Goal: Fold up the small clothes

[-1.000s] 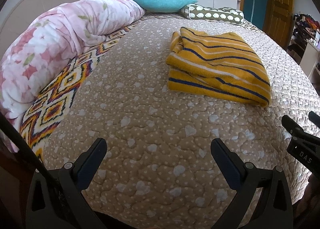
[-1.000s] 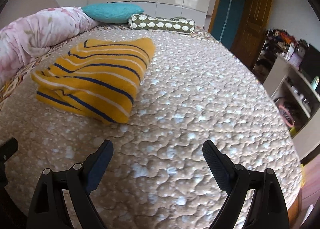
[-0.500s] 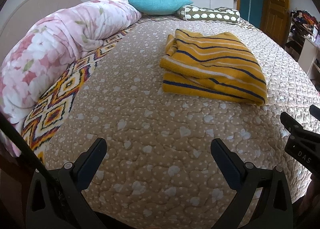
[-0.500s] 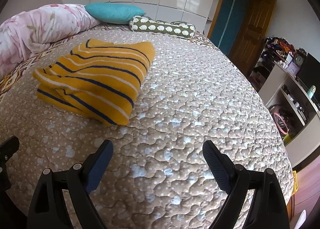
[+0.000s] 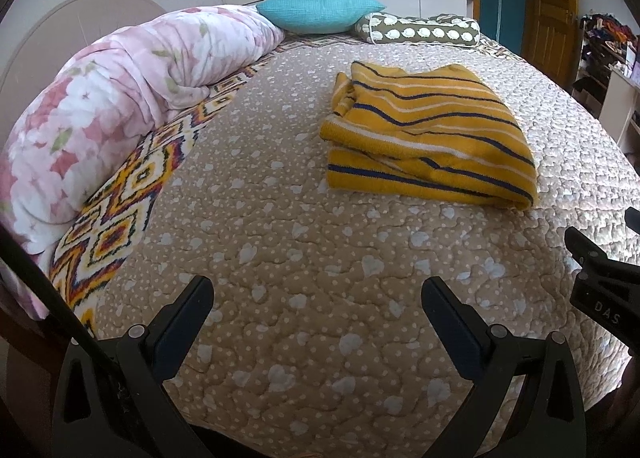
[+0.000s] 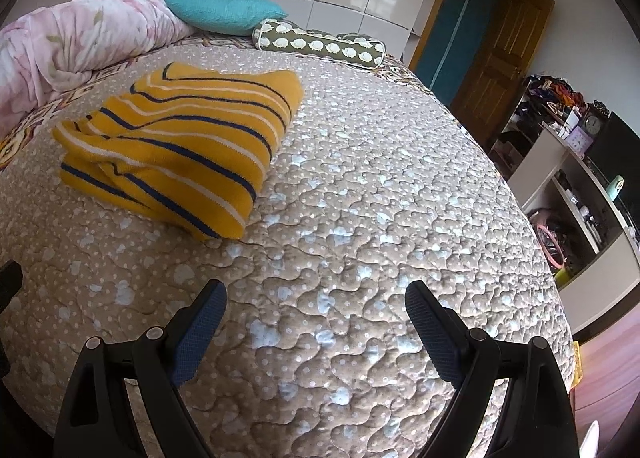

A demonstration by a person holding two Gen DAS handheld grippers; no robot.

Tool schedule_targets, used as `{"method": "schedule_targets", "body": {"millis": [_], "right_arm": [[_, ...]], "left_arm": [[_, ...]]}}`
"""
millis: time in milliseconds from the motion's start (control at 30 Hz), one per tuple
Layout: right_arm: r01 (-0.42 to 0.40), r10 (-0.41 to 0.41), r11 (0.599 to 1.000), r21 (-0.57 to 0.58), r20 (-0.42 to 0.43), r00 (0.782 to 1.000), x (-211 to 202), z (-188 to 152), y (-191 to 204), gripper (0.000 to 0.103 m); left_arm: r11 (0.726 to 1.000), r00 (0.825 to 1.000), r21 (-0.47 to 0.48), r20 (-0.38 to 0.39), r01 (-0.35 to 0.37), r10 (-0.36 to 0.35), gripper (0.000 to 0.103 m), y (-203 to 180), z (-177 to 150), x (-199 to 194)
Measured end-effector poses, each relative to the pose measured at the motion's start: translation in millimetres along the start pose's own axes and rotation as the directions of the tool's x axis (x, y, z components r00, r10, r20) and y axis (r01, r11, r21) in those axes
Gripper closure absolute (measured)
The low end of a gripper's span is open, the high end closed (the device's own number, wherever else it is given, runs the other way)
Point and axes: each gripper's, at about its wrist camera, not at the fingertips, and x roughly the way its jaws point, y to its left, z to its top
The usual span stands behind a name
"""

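Observation:
A yellow garment with navy and white stripes (image 5: 428,134) lies folded in a thick rectangle on the beige quilted bedspread (image 5: 280,242). It also shows in the right wrist view (image 6: 176,146), up and to the left. My left gripper (image 5: 318,298) is open and empty above the near part of the bed, well short of the garment. My right gripper (image 6: 316,306) is open and empty too, over bare quilt to the right of the garment. Part of the right gripper (image 5: 600,278) shows at the right edge of the left wrist view.
A rolled pink floral duvet (image 5: 120,98) lies along the left side of the bed. A teal pillow (image 5: 316,12) and a patterned bolster (image 5: 424,30) lie at the head. White shelves with clutter (image 6: 572,186) and a wooden door (image 6: 496,70) stand to the right.
Both grippers have pulled back and risen a little, so the garment sits slightly farther off and more of the room shows. The jaws stayed open and the garment has not moved.

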Motion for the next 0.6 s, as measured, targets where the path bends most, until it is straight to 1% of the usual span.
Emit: {"method": "schedule_targets", "body": {"millis": [300, 367, 467, 600], "right_arm": [[-0.012, 0.012, 1.0, 0.0, -0.019, 1.0, 3, -2, -1, 0.009], [-0.021, 0.021, 1.0, 0.004, -0.024, 0.999, 4, 0, -4, 0.009], [-0.024, 0.024, 0.999, 0.023, -0.02, 1.0, 7, 9, -12, 0.009], [-0.013, 0.014, 0.999, 0.033, -0.022, 1.0, 14, 25, -20, 0.009]], "left_arm": [[1.0, 1.0, 0.029, -0.011, 0.009, -0.009, 0.0, -5, 1, 4], [0.998, 1.0, 0.058, -0.013, 0.017, -0.016, 0.0, -9, 7, 7], [0.996, 1.0, 0.085, 0.006, 0.01, -0.011, 0.0, -12, 18, 10], [0.996, 1.0, 0.09, 0.009, 0.023, -0.024, 0.0, -14, 34, 22]]}}
